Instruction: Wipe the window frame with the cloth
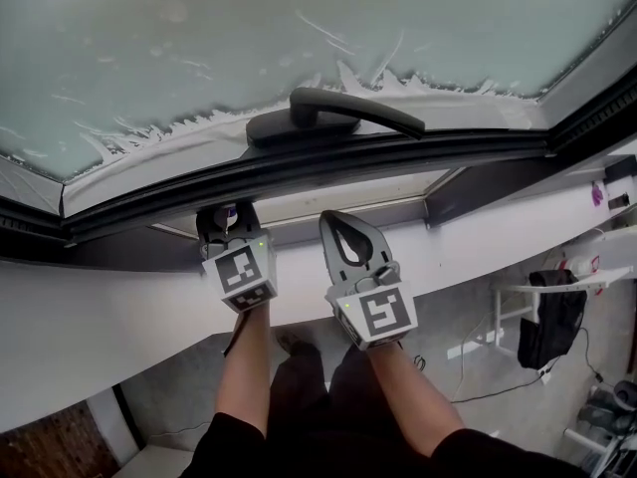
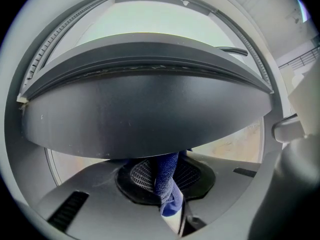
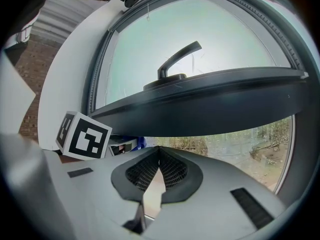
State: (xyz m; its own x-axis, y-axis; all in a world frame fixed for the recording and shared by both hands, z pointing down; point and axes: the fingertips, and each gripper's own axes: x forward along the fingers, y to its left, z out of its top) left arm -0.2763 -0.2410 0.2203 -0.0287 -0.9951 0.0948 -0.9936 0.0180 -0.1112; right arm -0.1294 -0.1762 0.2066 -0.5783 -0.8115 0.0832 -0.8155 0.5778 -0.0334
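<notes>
The dark window frame (image 1: 299, 172) runs across the head view, with a black handle (image 1: 338, 116) on the sash above it. My left gripper (image 1: 227, 219) reaches up to the frame's underside, shut on a blue cloth (image 1: 230, 212). In the left gripper view the cloth (image 2: 167, 184) is pinched between the jaws and touches the dark frame (image 2: 145, 114). My right gripper (image 1: 340, 229) is beside it to the right, shut with nothing in it, just below the frame (image 3: 210, 109). Its tips (image 3: 158, 151) meet.
A white ledge (image 1: 119, 307) runs below the frame. Far below at right are a black bag on a chair (image 1: 552, 327) and cables on the floor. The left gripper's marker cube (image 3: 82, 136) shows in the right gripper view. The handle (image 3: 177, 59) sticks out from the sash.
</notes>
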